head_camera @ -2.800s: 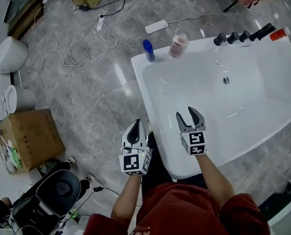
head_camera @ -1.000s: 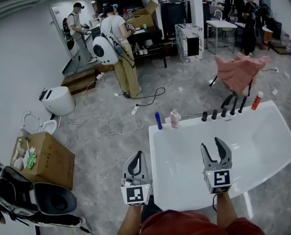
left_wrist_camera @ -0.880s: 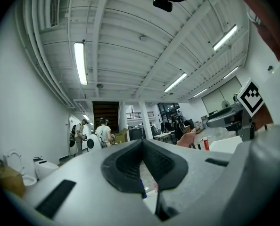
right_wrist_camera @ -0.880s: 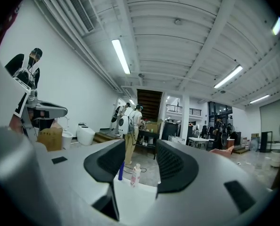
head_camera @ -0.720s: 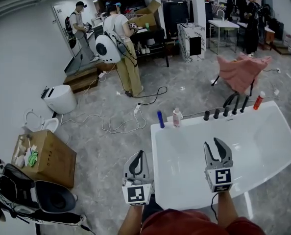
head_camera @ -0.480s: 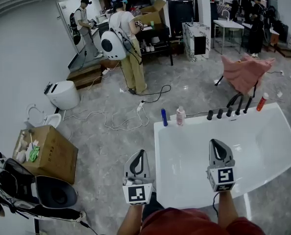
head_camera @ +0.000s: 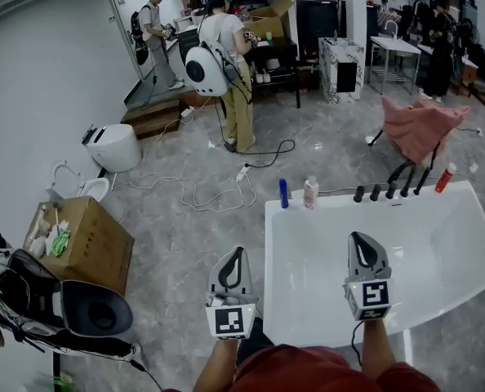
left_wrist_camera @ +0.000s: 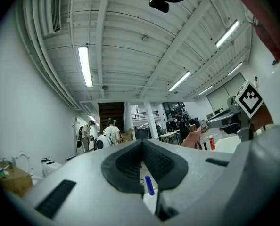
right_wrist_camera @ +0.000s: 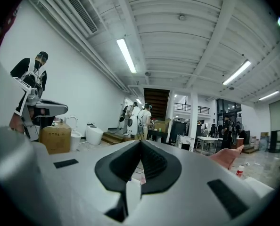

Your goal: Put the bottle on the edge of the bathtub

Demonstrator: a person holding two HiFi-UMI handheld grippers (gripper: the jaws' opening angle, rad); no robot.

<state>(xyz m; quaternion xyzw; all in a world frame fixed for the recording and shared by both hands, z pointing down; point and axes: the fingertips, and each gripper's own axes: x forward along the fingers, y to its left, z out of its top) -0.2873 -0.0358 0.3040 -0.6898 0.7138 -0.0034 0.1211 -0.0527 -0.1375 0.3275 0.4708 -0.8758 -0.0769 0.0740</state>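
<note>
**Head view:** R gripper [head_camera: 362, 240] now pinched shut and empty over the tub basin; a sec ago its jaws stood wide. L gripper [head_camera: 238, 253] also shut and empty, off the tub's 9 o'clock side above the floor. Cam has tipped up, so people at 12 o'clock are now in shot. The pale pink bottle [head_camera: 310, 193] stands upright on the bathtub [head_camera: 471, 211] far rim, 11 o'clock corner, just beside a blue bottle [head_camera: 283, 193]. Red bottle [head_camera: 445, 177] at 1 o'clock.

**L gripper view:** pads together, nothing betw. Blue bottle far off thru the gap.

**R gripper view:** pads together, nothing betw.

**Read:** bottle already on the edge, both claws well clear. Task looks done; the shutting seems a wrap-up, not a grab.
</note>
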